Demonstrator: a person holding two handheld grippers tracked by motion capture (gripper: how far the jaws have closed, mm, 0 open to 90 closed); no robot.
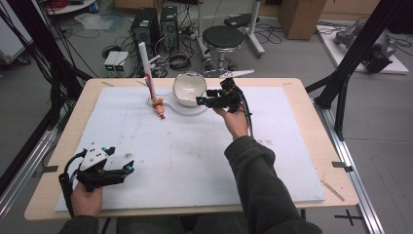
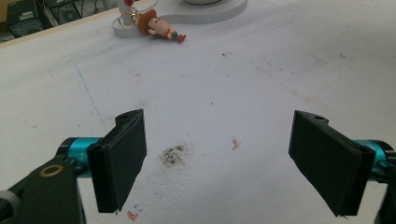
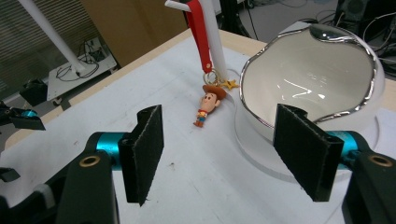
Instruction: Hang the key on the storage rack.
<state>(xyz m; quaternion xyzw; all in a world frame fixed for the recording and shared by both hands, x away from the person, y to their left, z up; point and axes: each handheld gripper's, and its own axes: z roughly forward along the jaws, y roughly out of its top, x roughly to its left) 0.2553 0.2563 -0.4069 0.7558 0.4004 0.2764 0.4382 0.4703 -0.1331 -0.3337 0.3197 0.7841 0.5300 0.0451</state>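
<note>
White foam board covers the table, and my right gripper (image 1: 202,101), jaws spread, nears the bowl (image 1: 189,89) at upper centre beside the doll keychain (image 1: 159,107); next I should close on one, while my left gripper (image 1: 127,167) waits spread at lower left.

Left tool (image 1: 122,163) gaping, right tool (image 1: 207,97) gaping, outstretched

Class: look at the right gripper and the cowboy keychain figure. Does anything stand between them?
Nothing visible does. The right gripper is open beside the white bowl, with bare white board between its jaws and the keychain figure.
</note>
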